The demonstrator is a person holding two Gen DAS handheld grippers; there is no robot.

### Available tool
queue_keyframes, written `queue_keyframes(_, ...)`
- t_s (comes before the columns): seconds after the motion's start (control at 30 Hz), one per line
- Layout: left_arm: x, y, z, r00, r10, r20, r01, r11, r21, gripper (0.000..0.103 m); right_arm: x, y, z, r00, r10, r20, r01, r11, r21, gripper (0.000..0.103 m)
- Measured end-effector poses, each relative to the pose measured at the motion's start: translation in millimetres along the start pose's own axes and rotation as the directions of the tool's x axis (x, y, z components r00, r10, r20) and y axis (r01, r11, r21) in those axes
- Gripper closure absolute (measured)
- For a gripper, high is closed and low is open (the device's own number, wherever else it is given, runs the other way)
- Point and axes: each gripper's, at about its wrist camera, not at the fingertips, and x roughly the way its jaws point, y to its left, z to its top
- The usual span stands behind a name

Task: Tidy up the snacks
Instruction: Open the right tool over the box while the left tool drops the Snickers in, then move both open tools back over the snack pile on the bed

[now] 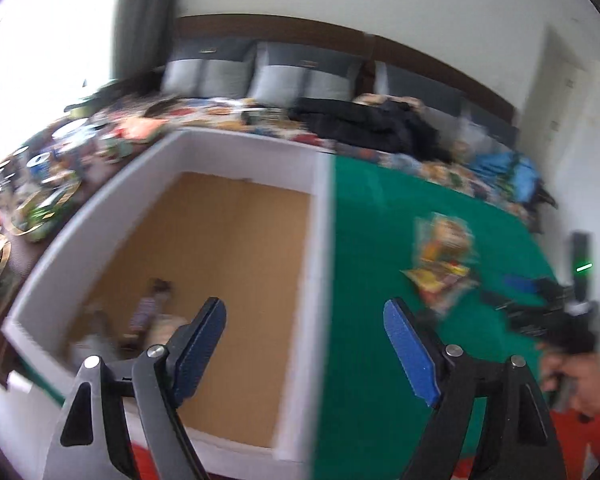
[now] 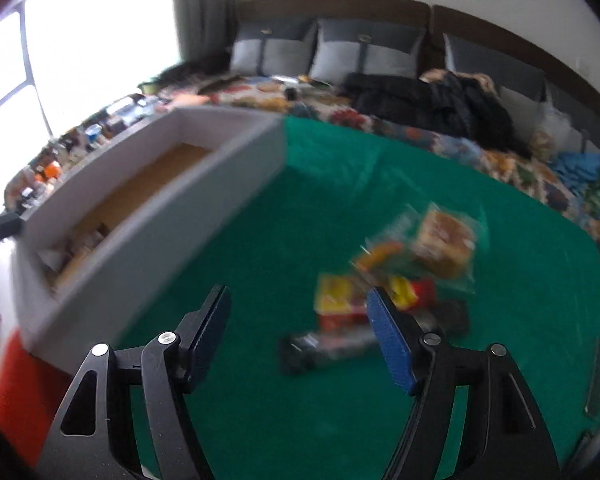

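Green cloth (image 2: 260, 240), white box (image 1: 316, 240) beside snack packets (image 2: 412, 272), both claws apart, empty.

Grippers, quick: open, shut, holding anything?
Left gripper: open, holding nothing, over the white box.
Right gripper: open, holding nothing, above the snack packets.

Snack packets (image 2: 400, 276) on the cloth — and those in the box (image 1: 140, 320) — blur beyond reading.

Blurred snack packets (image 2: 400, 280) heaped on green cloth (image 2: 260, 400) beside white box (image 2: 160, 216).
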Motion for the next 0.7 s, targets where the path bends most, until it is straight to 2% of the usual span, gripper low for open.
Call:
queue_keyframes(0.1,19.8,-60.5,-15.0,0.99,-0.131,-0.045,0.134,0.988,0.071,0.005,13.1,-59.2,-69.0,0.986,-0.15,-0.074,0.154,0.987,0.048,0.03)
queue_keyframes(0.13,34.5,-80.9,-23.7,0.983,-0.163,-0.08,0.17,0.981,0.09,0.004,12.2,-74.5,-87.9,0.98,-0.184,-0.079,0.189,0.979,0.07,0.03)
queue_keyframes(0.23,85.2,-122.9,-51.9,0.968,-0.173,-0.182,0.201,0.969,0.145,0.004,5.1,-111.3,-132.5,0.956,-0.286,-0.065,0.293,0.946,0.141,0.03)
queue_keyframes(0.33,132.9,-141.0,-73.3,0.964,-0.116,-0.241,0.167,0.965,0.2,0.004,-1.9,-133.3,-154.4,0.944,-0.325,-0.062,0.331,0.919,0.215,0.03)
queue_keyframes(0.47,169.4,-136.0,-79.6,0.975,-0.027,-0.221,0.083,0.965,0.249,0.004,-0.3,-147.3,-171.5,0.944,-0.321,-0.081,0.33,0.898,0.291,0.03)
queue_keyframes(0.6,192.8,-122.7,-72.8,0.977,-0.004,-0.213,0.055,0.97,0.235,0.004,-3.1,-154.7,-169.6,0.953,-0.291,-0.086,0.303,0.897,0.322,0.029)
queue_keyframes(0.7,205.1,-121.2,-73.9,0.976,0.018,-0.216,0.037,0.969,0.244,0.004,-3.6,-160.6,-172.9,0.954,-0.284,-0.096,0.299,0.888,0.349,0.022)
